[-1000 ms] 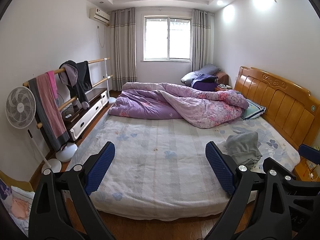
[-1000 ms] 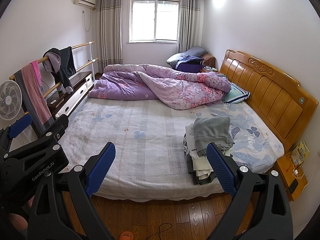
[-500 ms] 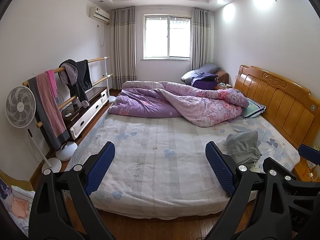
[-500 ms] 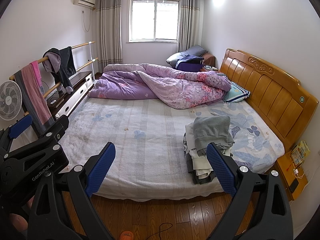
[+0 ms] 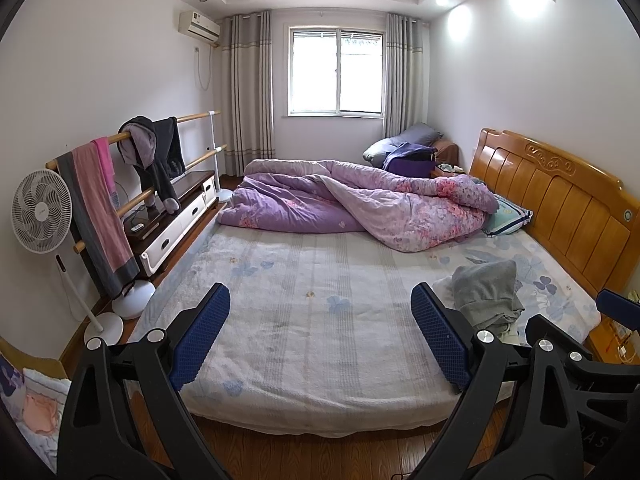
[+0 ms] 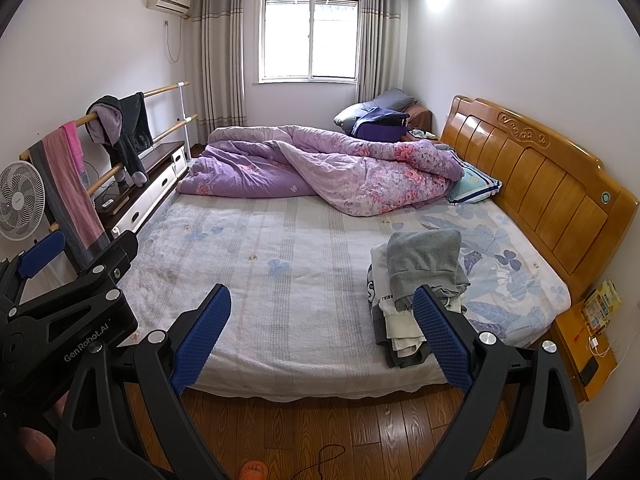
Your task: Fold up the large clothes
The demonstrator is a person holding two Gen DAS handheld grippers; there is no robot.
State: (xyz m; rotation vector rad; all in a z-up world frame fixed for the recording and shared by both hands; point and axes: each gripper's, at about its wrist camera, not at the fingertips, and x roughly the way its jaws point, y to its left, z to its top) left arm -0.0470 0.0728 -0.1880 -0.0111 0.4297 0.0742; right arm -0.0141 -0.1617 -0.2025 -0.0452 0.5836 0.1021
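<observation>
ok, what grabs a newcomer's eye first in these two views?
The rumpled purple quilt heaped across the far half of the bed, below the window. Next, the stack of folded clothes near the bed's front right edge, by the wooden headboard. Both tongs, left and right, are open and empty.

Left tool and right tool gape, empty.

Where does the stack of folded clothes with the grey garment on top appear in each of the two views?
Left wrist view: the stack of folded clothes with the grey garment on top lies at lower right, partly hidden behind the right finger of the left hand-held gripper.
Right wrist view: it lies right of centre, near the bed's front edge.
Shared landmark: the orange wooden headboard, to the right of the stack in both.
</observation>
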